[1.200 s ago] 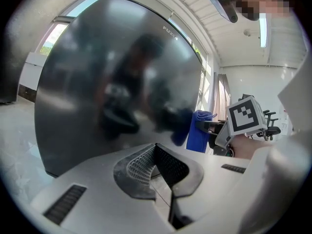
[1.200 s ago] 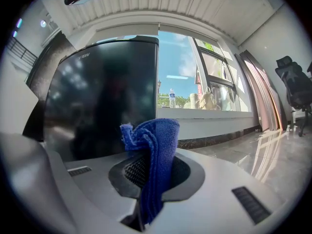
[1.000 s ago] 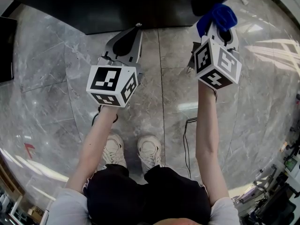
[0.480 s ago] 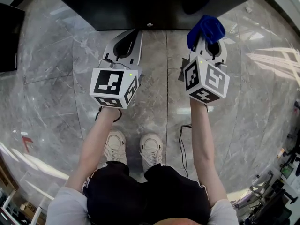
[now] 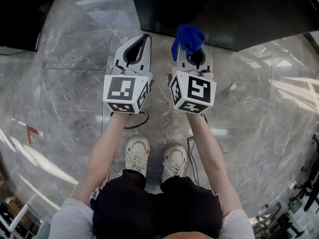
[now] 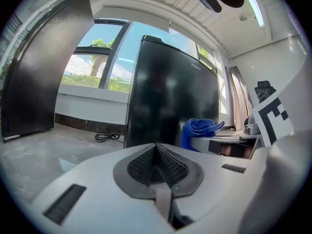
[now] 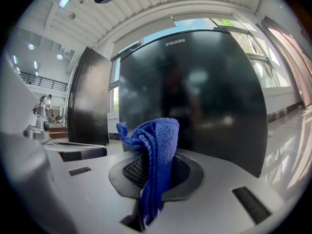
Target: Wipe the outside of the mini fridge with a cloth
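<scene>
I read the cloth (image 7: 155, 152) as bright blue, fine looped weave. Fridge (image 7: 204, 91) is gloss black w/ pale lettering near its top; second unit (image 5: 20, 11) black too. L gripper (image 6: 157, 151) and R gripper (image 7: 153, 172) shells are light grey, pads (image 6: 141, 165) dark grey w/ mesh texture. Cubes (image 5: 125, 92) white w/ black square markers. Floor (image 5: 70, 88) is grey marble, pale veins, one red mark (image 5: 31, 132). Shoes (image 5: 137, 153) cream, shorts (image 5: 149, 208) and cable (image 5: 135, 124) black.
</scene>
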Motion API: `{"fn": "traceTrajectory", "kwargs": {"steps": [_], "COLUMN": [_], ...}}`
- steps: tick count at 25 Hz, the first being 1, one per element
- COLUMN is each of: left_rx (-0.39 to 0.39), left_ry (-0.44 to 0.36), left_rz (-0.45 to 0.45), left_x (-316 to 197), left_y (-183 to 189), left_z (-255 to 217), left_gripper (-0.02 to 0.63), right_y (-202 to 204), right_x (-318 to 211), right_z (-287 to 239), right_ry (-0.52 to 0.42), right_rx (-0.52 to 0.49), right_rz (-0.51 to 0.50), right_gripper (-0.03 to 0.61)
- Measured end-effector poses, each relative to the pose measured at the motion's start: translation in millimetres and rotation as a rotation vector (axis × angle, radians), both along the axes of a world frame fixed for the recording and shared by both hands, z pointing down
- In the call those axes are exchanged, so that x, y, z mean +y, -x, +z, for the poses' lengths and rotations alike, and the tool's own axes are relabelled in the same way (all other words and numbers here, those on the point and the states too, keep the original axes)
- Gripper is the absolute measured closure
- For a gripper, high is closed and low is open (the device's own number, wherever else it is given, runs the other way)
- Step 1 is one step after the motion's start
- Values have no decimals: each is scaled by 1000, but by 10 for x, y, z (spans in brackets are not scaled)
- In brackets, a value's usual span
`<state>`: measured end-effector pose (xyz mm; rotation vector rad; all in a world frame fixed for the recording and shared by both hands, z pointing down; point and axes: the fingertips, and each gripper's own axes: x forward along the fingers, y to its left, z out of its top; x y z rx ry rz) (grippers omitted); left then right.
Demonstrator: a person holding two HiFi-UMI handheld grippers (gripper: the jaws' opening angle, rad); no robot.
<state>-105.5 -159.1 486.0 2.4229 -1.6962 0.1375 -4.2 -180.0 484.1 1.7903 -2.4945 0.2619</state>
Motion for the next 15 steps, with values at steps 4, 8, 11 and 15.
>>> {"fn": "traceTrajectory", "kwargs": {"steps": [4,8,11,15], "left_rx": [8,-24,-25,9], "left_ry": [13,24,39,67], "left_rz": [-68,-124,-138,-154], "left_x": [-12,-23,-49,-82], "left_y": [473,874,1011,1080], "left_z": [95,189,286,446], "left_gripper": [609,609,609,609], "right_y": [579,1033,1240,1393], "right_x": [-88,-186,-258,-362], "right_z": [156,361,503,580], "right_ry": [19,31,40,28], "right_rx": [-43,-48,-42,-10], "right_rz": [-54,-83,-96,-102], "right_gripper": [526,526,526,526]}}
